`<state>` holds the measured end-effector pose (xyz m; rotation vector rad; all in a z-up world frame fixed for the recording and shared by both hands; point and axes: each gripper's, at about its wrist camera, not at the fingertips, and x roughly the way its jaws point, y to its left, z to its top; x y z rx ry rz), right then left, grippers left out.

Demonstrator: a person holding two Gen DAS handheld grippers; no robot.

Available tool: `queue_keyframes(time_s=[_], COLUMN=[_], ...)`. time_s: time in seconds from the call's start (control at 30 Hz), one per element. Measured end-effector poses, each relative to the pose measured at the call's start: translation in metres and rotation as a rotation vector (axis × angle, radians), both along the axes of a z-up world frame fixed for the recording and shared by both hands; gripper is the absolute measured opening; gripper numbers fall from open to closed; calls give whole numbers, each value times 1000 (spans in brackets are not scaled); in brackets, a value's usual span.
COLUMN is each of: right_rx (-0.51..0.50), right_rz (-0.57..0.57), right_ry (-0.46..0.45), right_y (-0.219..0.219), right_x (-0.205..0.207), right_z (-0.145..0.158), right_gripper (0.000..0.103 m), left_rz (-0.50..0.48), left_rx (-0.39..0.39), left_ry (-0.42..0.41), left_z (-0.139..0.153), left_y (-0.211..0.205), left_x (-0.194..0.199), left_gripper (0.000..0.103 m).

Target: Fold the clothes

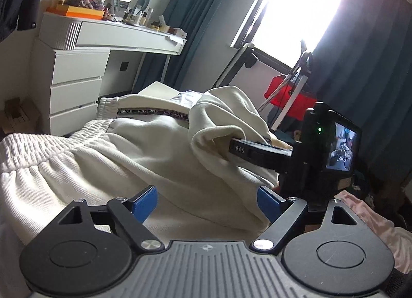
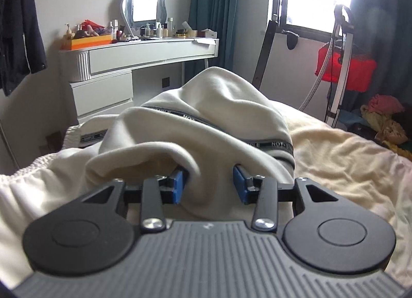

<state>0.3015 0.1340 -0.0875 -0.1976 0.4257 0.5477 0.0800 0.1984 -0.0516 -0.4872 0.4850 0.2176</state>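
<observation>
Cream sweatpants (image 1: 116, 148) with a ribbed elastic waistband and a black lettered side stripe lie on the bed. One leg is bunched up into a hump (image 2: 213, 117). My left gripper (image 1: 207, 201) is open, low over the pants near the waistband, with cloth between its blue pads (image 1: 144, 202) but not pinched. My right gripper (image 2: 208, 186) has its blue pads (image 2: 177, 184) on either side of a thick fold of the raised pant leg. In the left wrist view the right gripper's body (image 1: 260, 152) reaches in from the right, its fingers buried in the fold.
The bed has a cream blanket (image 2: 334, 148). A white dressing table (image 2: 144, 53) with bottles and a mirror stands behind at left. Teal curtains (image 2: 213, 9) and a bright window are beyond. A garment steamer stand (image 2: 340, 66) with a red cloth and a clothes pile are at right.
</observation>
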Motion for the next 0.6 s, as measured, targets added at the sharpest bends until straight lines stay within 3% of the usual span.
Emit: queue_keyframes(time_s=[0.13,0.2,0.33,0.37,0.43,0.47,0.53,0.6], right_rx=[-30,-86,-81,-104,-153,-169,-138,-78], right_rz=[6,0,-85,-116,-182,-199,-182,-132], right_ry=[-74,-100,-172,-217,-307,-317,-248,-119], right_y=[14,21,12,10,5,2,-7,-13], right_x=[4,4,-4,-9,-17,-15,-3,15], right_z=[-4,-8,-4,-5,-8,-9,-10,-13], right_gripper=[64,64,65,69,96,99,100,100], left_rz=[-3,-5,-5,-5,0,2,7,12], left_rx=[-47,-29,-17,-26,-28,-29,-32,-32], left_ry=[8,7,13,12,12,12,12,10], left_z=[-5,-4,-4,-5,-5,-5,-4,-5], left_y=[3,0,-1,-1,-1,-2,-3,-4], left_x=[1,0,0,0,0,-1,-1,-1], left_gripper=[86,86,86,86,86,86,86,86])
